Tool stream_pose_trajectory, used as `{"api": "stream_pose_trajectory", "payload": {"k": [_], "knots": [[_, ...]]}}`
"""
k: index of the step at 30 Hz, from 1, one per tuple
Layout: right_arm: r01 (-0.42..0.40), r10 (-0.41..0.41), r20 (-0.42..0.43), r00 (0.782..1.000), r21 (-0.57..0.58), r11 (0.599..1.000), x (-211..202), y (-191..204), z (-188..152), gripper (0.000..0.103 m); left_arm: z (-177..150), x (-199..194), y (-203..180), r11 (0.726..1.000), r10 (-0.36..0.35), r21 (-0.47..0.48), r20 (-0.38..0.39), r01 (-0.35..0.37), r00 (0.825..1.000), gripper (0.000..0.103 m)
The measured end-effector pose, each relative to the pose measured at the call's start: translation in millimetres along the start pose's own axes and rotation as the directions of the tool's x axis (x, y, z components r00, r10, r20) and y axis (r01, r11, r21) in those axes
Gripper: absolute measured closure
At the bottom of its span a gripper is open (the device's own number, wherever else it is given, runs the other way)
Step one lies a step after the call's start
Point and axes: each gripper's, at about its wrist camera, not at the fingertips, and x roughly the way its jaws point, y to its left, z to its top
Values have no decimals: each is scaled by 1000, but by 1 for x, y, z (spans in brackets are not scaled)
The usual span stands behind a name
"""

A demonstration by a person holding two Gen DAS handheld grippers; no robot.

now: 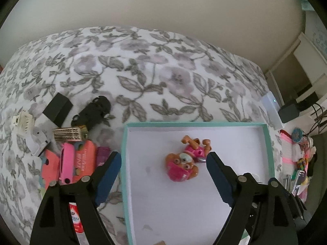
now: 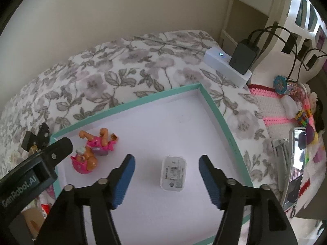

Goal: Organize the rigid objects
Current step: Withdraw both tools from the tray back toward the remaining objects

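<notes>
Jaws wide and empty on both my left gripper [image 1: 163, 159] and right gripper [image 2: 166, 164]; the toy pup [image 1: 185, 160] and white charger [image 2: 173, 173] already lie in the teal tray [image 1: 267, 143], so next I judge I must fetch from the pile [image 1: 69, 159] on the bed [image 1: 143, 65]

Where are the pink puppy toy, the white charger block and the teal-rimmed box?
Pink puppy toy [image 1: 185, 163]: left wrist view, its face.
White charger block [image 2: 173, 173]: right wrist view, its labelled top.
Teal-rimmed box [image 2: 214, 107]: right wrist view, its right wall.

White charger [image 2: 174, 173] lies in the teal-rimmed box [image 2: 216, 110] between spread jaws.
</notes>
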Motion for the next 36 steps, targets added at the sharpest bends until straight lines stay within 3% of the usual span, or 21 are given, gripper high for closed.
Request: {"api": "stream_pose_trajectory", "payload": {"k": [2, 5, 19, 26, 31, 36], "knots": [[0, 0, 1, 1000, -5, 1000, 0, 2, -1, 27, 0, 0, 5, 1000, 7, -17, 4, -7, 1000, 16], [3, -3, 9, 1000, -16, 1000, 0, 4, -1, 19, 2, 0, 15, 999, 18, -49, 12, -17, 1000, 5], [-29, 30, 21, 999, -13, 999, -1, 6, -3, 0, 2, -5, 48, 990, 25, -142, 63, -16, 998, 4], [-51, 52, 27, 998, -34, 998, -1, 12, -6, 0, 1, -19, 65, 983, 53, -183, 152, -25, 987, 4], [-61, 65, 53, 996, -74, 995, -9, 23, -7, 0, 2, -29, 78, 978, 63, -205, 169, -27, 984, 4], [-150, 156, 56, 986, -90, 985, -18, 36, -8, 0, 3, -46, 90, 977, 84, -207, 163, -49, 983, 4]]}}
